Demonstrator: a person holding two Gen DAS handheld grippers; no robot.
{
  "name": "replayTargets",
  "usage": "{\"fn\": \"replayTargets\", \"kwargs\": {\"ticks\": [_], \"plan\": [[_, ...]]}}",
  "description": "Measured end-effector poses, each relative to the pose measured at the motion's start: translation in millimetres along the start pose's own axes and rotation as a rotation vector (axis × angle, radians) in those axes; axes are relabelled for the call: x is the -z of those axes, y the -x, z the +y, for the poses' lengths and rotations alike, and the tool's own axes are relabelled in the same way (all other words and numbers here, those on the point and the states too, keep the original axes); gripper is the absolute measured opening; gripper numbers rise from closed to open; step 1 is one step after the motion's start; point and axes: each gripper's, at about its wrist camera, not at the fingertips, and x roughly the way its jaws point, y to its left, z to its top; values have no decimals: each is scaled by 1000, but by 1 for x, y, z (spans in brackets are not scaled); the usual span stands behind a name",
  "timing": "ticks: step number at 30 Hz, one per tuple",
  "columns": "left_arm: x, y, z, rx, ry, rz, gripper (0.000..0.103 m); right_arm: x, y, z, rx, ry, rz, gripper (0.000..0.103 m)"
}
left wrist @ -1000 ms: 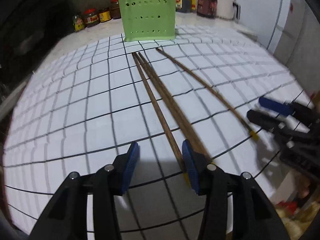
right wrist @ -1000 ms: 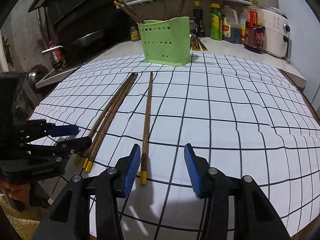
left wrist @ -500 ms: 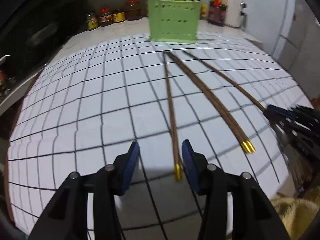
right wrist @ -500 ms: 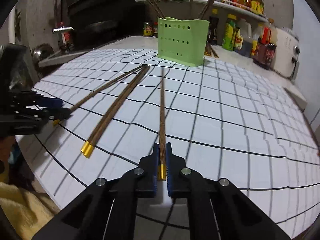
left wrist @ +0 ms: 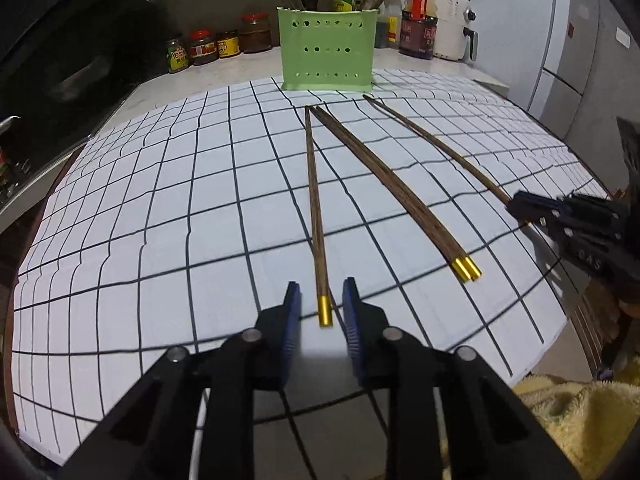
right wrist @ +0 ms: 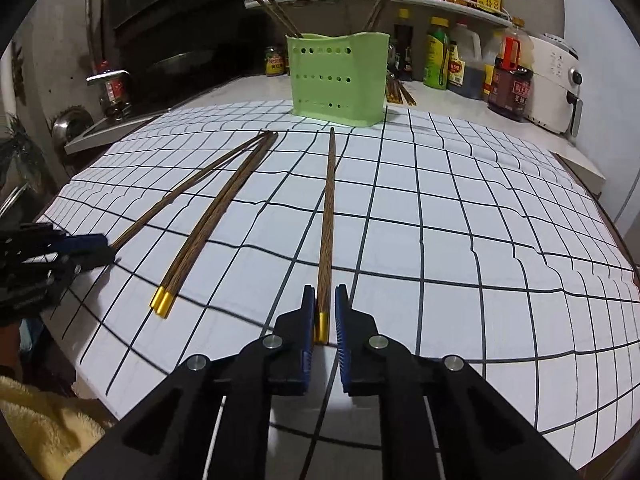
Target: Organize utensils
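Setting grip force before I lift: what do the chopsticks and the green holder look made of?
Chopsticks: probably dark wood, matt, streaky grain along the shaft; each has a shiny gold end cap, likely metal. Green holder: looks like moulded plastic, smooth pale green, rows of round punched holes.

Home kitchen, counter (right wrist: 460, 108) under a checked mat (right wrist: 440, 220), sauce bottles (right wrist: 510, 80) and jars (left wrist: 208, 46), shelf (right wrist: 440, 2), air fryer (right wrist: 554, 84), green chopstick holder (right wrist: 338, 80), fridge (left wrist: 580, 40).

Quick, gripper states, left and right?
Left gripper: open, jaws just closing astride the leftmost gold-tipped wooden chopstick, not pressing.
Right gripper: jaws just loosened around the rightmost gold-tipped wooden chopstick; grip cannot be told.
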Motion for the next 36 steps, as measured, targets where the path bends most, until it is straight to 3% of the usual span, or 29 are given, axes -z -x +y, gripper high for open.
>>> {"fn": "replayTargets", "kwargs": {"ticks": [2,4,6,11,16,18,22,26,36], "plan": [[-2,-2,-2,-7,-9,-11,21,3,2,1,2,7,-12,19],[-3,-5,-5,-24,-29,-25,21,7,5,1,-9,6,-24,32],[-4,-7,-8,-37,-41,-34,21,11,8,2,-25,2,-39,33],[-6,-10,-6,-34,-34,-50,21,17,9,5,-6,-11,-86,24],[-6,-12,-5,-31,-7,-73,19,14,5,-1,4,-55,-101,8],[-5,-13,-5,-75,-5,-84,6,14,5,1,15,-44,-102,7],[-5,-7,5,-31,47,-90,6,14,8,4,17,-35,-95,7],[-12,18,15,-15,92,-172,6,7,26,-2,-19,-73,-139,7],[-67,125,49,-2,157,-540,6,-64,108,-12,-52,-99,-378,7]]}}
